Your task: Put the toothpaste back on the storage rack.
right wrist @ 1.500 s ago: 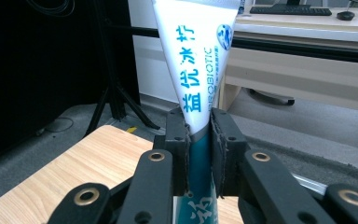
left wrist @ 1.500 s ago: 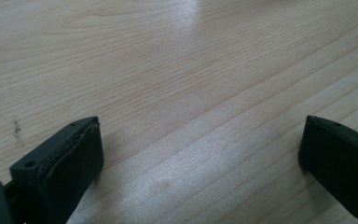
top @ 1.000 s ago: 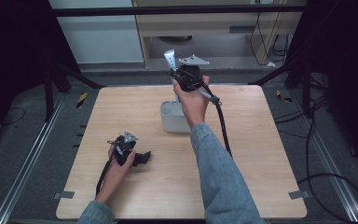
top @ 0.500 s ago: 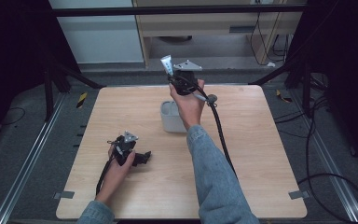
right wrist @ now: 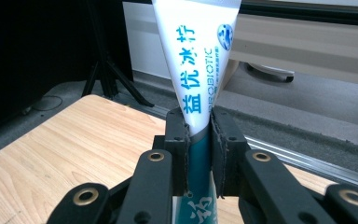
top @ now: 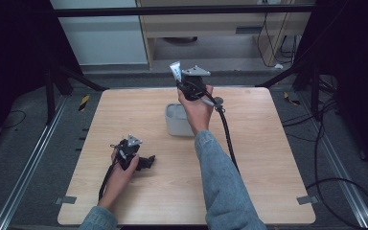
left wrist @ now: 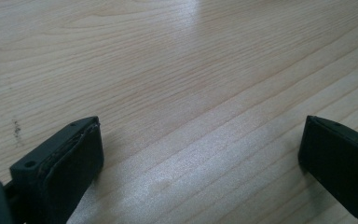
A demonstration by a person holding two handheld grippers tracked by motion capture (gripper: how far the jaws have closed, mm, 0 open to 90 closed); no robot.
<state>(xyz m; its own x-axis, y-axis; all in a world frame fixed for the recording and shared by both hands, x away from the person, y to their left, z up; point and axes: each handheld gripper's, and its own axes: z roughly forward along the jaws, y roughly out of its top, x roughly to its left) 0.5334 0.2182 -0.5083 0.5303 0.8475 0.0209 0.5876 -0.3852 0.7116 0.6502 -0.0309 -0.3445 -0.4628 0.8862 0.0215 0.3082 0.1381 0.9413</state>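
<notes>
My right gripper point(top: 182, 82) is held up above the far side of the table, shut on a white and teal toothpaste tube point(top: 175, 71). In the right gripper view the tube point(right wrist: 196, 56) stands upright, squeezed between the two black pads point(right wrist: 177, 140), its flat crimped end upward. A grey open container point(top: 175, 120) stands on the wooden table point(top: 268, 158) just below and in front of that hand. My left gripper point(top: 146, 162) rests on the table at the near left. Its jaws stand wide apart over bare wood point(left wrist: 200, 107), with nothing between them.
A black cable point(top: 227, 134) trails from the right gripper across the table's right half. Dark metal frame legs point(top: 57, 76) and a wooden desk point(top: 211, 24) stand beyond the far edge. Floor rails point(top: 24, 177) run along the table's left side.
The right hand with the tube has sunk a little toward the container and shifted slightly left. The left hand and its gripper have stayed in place.
</notes>
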